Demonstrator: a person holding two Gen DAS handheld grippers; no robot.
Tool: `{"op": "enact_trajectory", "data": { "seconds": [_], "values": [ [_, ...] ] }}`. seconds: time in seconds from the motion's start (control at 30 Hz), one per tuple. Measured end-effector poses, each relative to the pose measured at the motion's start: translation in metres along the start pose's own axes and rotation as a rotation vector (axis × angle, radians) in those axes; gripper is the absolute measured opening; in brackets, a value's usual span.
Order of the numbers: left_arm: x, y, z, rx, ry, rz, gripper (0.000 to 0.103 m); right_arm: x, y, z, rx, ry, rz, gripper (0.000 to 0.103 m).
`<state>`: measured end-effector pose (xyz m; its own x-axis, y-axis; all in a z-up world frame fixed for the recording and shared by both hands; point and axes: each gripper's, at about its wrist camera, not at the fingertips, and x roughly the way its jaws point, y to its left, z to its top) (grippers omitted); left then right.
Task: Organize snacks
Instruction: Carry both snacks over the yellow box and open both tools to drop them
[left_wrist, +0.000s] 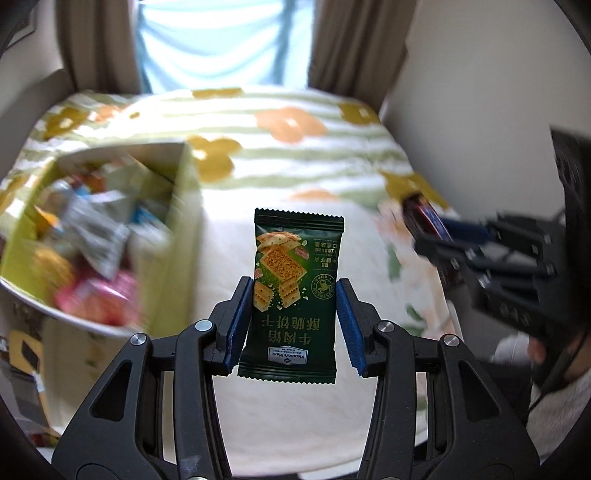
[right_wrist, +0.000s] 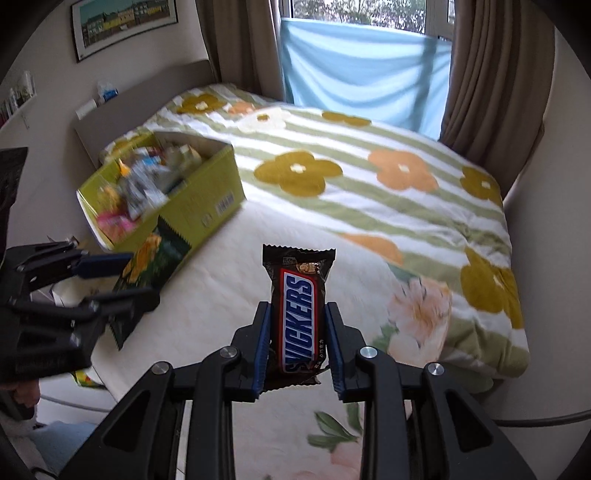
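My left gripper (left_wrist: 294, 291) is shut on a dark green cracker packet (left_wrist: 293, 291) and holds it upright above the bed. It also shows at the left of the right wrist view (right_wrist: 110, 280), with the green packet (right_wrist: 147, 266) in it. My right gripper (right_wrist: 297, 314) is shut on a Snickers bar (right_wrist: 299, 314), held upright above the bed. The right gripper also shows at the right of the left wrist view (left_wrist: 436, 236), holding the bar (left_wrist: 424, 218). A yellow-green cardboard box (right_wrist: 218, 184) full of mixed snack packets (left_wrist: 88, 236) sits on the bed to the left.
The bed carries a white blanket (right_wrist: 369, 192) with green stripes and orange and olive flowers. Brown curtains (right_wrist: 491, 74) and a window with a blue cloth (right_wrist: 362, 85) stand behind it. A headboard (right_wrist: 140, 103) and a framed picture (right_wrist: 122, 26) are at the left wall.
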<state>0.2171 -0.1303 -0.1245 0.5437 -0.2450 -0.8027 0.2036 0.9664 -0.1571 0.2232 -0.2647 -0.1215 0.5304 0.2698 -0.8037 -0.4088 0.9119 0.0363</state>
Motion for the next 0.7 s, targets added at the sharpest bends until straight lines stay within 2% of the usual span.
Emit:
{"op": "enact_trajectory", "data": {
  "seconds": [0.2, 0.37, 0.57, 0.7],
  "values": [
    [-0.030, 0.087, 0.045, -0.037, -0.065, 0.030, 0.041, 0.004, 0.054, 0.059, 0.003, -0.068, 0.012, 0.026],
    [-0.037, 0.160, 0.071, -0.052, -0.077, 0.072, 0.041, 0.033, 0.100, 0.103, 0.045, -0.087, 0.026, 0.026],
    [-0.026, 0.244, 0.085, -0.057, -0.031, 0.113, 0.041, 0.078, 0.143, 0.134, 0.136, -0.064, 0.069, 0.026],
    [-0.007, 0.280, 0.090, -0.022, 0.027, 0.159, 0.041, 0.101, 0.171, 0.144, 0.159, -0.038, 0.107, 0.026]
  ]
}}
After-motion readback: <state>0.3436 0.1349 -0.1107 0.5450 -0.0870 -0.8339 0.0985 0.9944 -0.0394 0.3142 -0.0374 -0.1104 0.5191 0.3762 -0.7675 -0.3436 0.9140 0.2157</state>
